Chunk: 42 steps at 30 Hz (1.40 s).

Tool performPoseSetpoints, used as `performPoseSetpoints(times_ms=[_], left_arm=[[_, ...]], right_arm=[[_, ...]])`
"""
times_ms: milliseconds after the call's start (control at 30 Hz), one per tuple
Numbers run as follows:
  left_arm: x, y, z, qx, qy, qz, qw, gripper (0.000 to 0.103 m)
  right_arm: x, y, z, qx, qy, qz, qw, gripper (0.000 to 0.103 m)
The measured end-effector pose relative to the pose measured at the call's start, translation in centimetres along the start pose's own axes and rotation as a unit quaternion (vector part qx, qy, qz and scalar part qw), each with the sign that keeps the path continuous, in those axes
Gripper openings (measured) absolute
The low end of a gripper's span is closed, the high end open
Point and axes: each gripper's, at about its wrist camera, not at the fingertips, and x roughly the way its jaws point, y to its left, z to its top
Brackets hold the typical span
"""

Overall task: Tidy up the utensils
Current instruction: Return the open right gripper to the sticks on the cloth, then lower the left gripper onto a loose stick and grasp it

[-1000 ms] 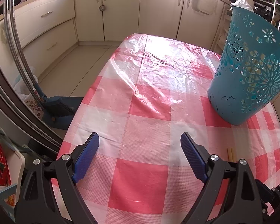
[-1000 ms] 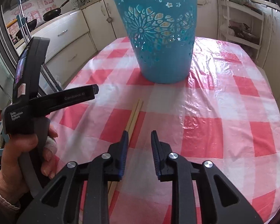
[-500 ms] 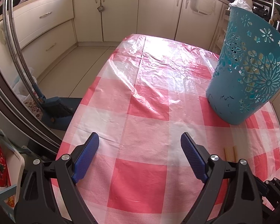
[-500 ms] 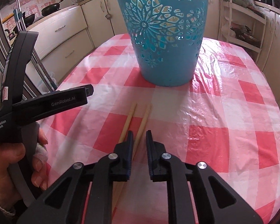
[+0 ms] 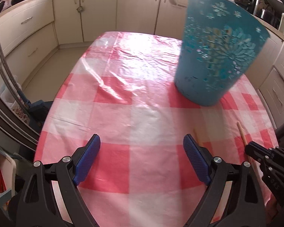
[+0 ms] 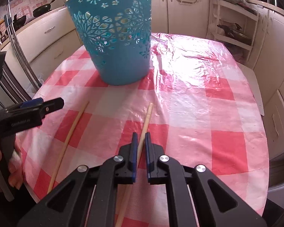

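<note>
A teal perforated basket (image 6: 115, 37) stands upright on the red-and-white checked table (image 6: 208, 102); it also shows in the left wrist view (image 5: 215, 56). Two wooden chopsticks lie apart in front of it. My right gripper (image 6: 140, 138) is shut on one chopstick (image 6: 147, 115), which runs between its pads. The other chopstick (image 6: 70, 132) lies to the left on the cloth. My left gripper (image 5: 142, 147) is open and empty above the table, left of the chopsticks. In the left wrist view the held chopstick (image 5: 241, 132) and the right gripper (image 5: 255, 151) show at the right.
Cream kitchen cabinets (image 5: 96, 11) run around the room behind the table. A shelf rack (image 6: 234, 28) stands at the back right. Metal poles (image 5: 1, 60) rise at the left beside the table edge.
My right gripper has closed onto one chopstick and drawn it to the right, apart from the other. The left gripper has shifted so the basket sits nearer the middle of its view.
</note>
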Motion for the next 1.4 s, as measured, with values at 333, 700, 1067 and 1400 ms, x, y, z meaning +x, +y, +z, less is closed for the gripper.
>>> performPoseSetpoints(times_ms=[333,700,1067,1400], left_arm=[[0.1,-5.5,-1.1,0.067,0.033,0.001,0.9972,0.061],[0.9,-4.4,0.5,0.077,0.024,0.005,0.9968,0.006],[1.1,-3.6,0.4,0.073,0.025,0.027,0.9966,0.036],[1.3,-5.1,0.7,0.112,0.036,0.003,0.9930,0.005]], right_arm=[[-0.2,-1.4,-0.2,0.036,-0.008,0.036,0.999,0.010],[-0.1,-1.5,-0.1,0.043,-0.013,0.044,0.998,0.021],[0.1,0.5,0.4,-0.013,-0.012,0.029,0.999,0.013],[0.9,1.1,0.5,-0.023,-0.010,0.025,0.999,0.018]])
